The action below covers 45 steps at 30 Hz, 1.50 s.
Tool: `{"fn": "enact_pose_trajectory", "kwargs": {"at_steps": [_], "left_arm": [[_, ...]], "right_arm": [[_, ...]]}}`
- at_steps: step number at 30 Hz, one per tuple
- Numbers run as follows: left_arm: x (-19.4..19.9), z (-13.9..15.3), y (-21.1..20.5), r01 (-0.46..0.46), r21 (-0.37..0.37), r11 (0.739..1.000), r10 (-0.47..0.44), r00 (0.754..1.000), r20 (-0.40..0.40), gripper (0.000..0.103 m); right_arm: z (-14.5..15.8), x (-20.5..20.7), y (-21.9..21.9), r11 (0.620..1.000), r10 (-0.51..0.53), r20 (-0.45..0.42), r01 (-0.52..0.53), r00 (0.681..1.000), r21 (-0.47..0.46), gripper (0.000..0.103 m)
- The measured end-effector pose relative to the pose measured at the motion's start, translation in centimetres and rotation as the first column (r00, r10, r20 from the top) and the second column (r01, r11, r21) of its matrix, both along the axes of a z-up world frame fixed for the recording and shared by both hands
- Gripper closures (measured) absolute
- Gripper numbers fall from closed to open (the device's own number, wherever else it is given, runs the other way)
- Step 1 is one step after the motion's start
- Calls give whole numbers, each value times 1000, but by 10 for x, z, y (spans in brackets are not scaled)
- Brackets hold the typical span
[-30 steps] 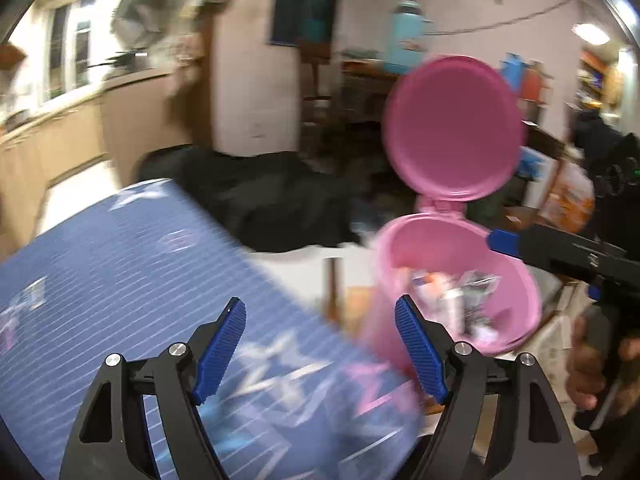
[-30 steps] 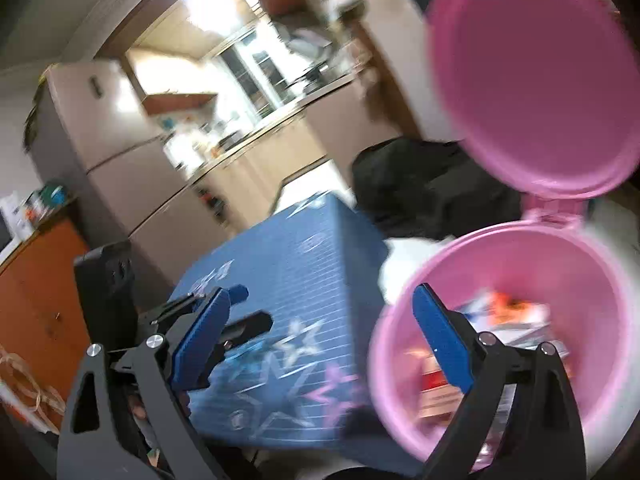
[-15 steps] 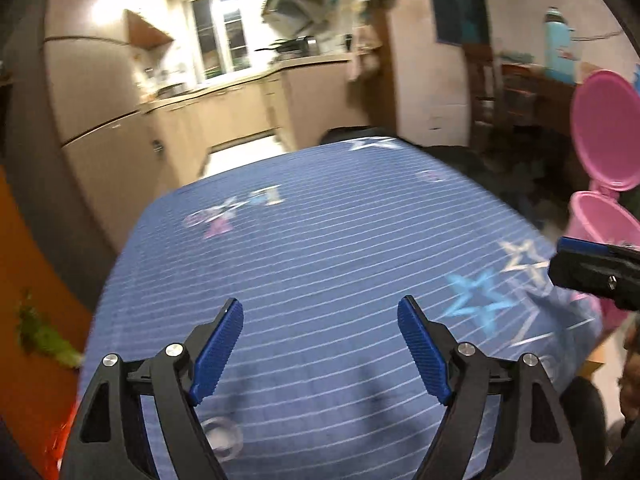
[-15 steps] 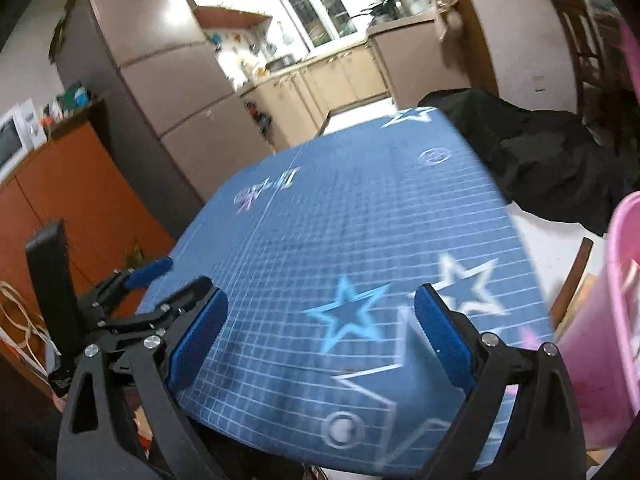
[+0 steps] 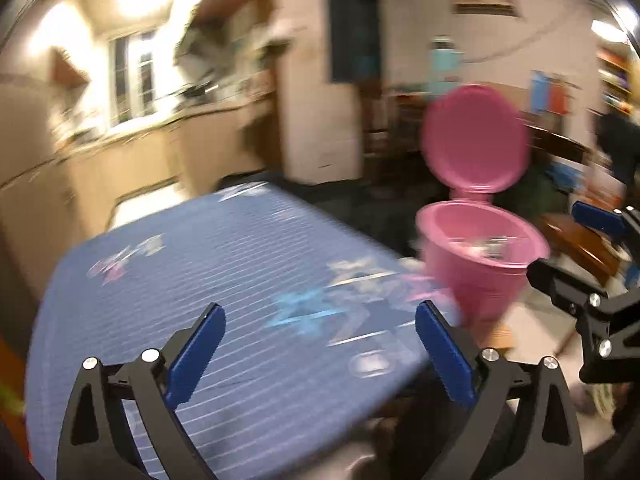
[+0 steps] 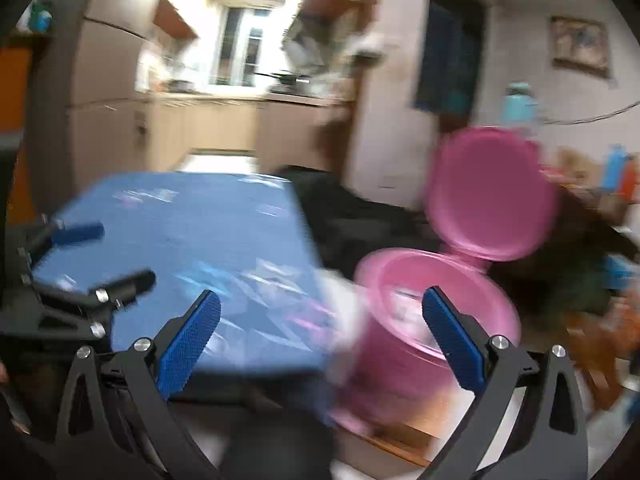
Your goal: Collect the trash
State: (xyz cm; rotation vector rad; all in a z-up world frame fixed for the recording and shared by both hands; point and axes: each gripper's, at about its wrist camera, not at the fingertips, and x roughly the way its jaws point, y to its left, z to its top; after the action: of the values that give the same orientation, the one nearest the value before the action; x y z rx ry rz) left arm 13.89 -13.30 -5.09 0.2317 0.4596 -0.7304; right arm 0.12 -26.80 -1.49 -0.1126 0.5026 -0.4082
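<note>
Both tongs, left [image 5: 320, 354] & right [image 6: 320, 344], just spread wide, empty; pink bin [image 5: 480, 256] lid up, table [image 5: 208, 288] bare. Next: find more trash, approx. none visible.

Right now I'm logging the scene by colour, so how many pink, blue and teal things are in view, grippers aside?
Pink: 1, the open-lidded trash bin
Blue: 1, the star-patterned tablecloth
Teal: 1, the bottle behind the bin
Total: 3
</note>
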Motion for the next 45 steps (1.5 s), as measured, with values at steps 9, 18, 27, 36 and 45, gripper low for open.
{"fn": "enact_pose_trajectory", "kwargs": {"at_steps": [9,18,27,36,45], "left_arm": [[-87,30,-119,218,-51,975,-205,961,187,5],[-135,19,-120,157,-46,987,-143,964,226,5],[-141,18,-110,163,-43,986,-151,968,202,5],[-130,15,-103,176,-77,981,-166,979,116,5],[-137,16,-104,211,-73,975,-202,972,120,5]], "right_arm": [[5,-119,-46,959,-283,10,283,959,-26,5],[3,-148,-58,923,-384,67,381,921,52,5],[4,-154,-55,919,-391,74,385,917,86,5],[1,-146,-48,924,-380,40,377,924,71,5],[6,-148,-48,924,-379,46,376,924,65,5]]}}
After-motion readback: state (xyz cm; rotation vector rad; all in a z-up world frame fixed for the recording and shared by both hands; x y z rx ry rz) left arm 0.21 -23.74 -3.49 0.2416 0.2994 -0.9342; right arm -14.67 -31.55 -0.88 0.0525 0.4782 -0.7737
